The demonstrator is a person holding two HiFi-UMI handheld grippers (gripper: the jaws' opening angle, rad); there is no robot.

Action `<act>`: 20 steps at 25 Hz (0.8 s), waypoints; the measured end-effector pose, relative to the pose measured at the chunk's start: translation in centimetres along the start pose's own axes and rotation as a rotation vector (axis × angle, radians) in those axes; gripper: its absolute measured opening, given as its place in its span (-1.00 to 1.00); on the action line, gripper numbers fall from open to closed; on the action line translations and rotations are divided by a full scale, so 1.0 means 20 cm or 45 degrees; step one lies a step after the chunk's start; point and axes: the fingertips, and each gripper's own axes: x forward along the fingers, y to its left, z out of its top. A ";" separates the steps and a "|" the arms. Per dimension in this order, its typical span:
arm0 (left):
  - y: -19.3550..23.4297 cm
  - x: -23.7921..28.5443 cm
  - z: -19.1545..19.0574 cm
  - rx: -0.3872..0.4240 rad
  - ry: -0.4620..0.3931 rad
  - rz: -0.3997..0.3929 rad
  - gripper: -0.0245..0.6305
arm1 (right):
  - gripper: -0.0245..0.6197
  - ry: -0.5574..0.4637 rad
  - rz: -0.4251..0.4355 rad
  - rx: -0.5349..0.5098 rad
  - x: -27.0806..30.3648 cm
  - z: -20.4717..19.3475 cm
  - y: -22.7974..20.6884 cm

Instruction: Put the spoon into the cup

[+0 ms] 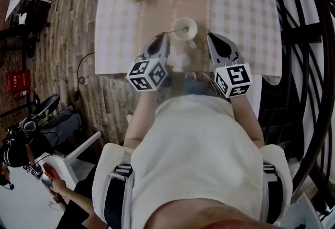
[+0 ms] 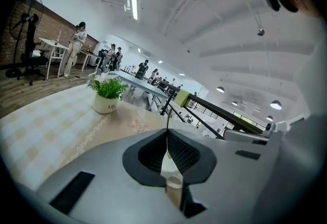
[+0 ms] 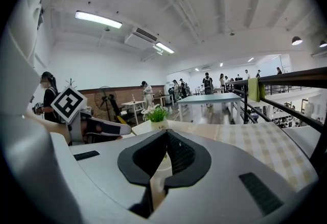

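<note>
1. Head view: your left claw (image 1: 166, 35) is clamped on the handle end of the thin gold-toned metal spoon (image 1: 177, 31). The spoon reaches forward, so its far end shows inside the outline of the round white ceramic cup (image 1: 191, 35). The cup stands on the desk (image 1: 241, 13), which has a beige checked cloth. From above you cannot tell whether the spoon's bowl is below the rim or hanging over it. Gripping the very end likely leaves the claw clear of the cup. Your right claw (image 1: 210, 36) hangs near the cup's other side with its jaws together and nothing in them, apparently parked out of the way.

2. Left gripper view: the jaws are pressed together and the spoon runs straight out from their seam as a thin line. Held in line like this, the spoon points wherever you point the claw. The small white pot of green leaves (image 2: 107, 97) stands well apart and is no obstacle.

3. Right gripper view: the jaws meet at the tips with nothing between them. A pale shape in the gap below them is probably the cup, so this claw seems placed to steady it if needed.
</note>
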 end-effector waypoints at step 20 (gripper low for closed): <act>0.11 0.25 -0.23 0.010 0.199 0.049 -0.91 | -0.92 0.067 0.055 0.001 0.23 -0.05 -0.13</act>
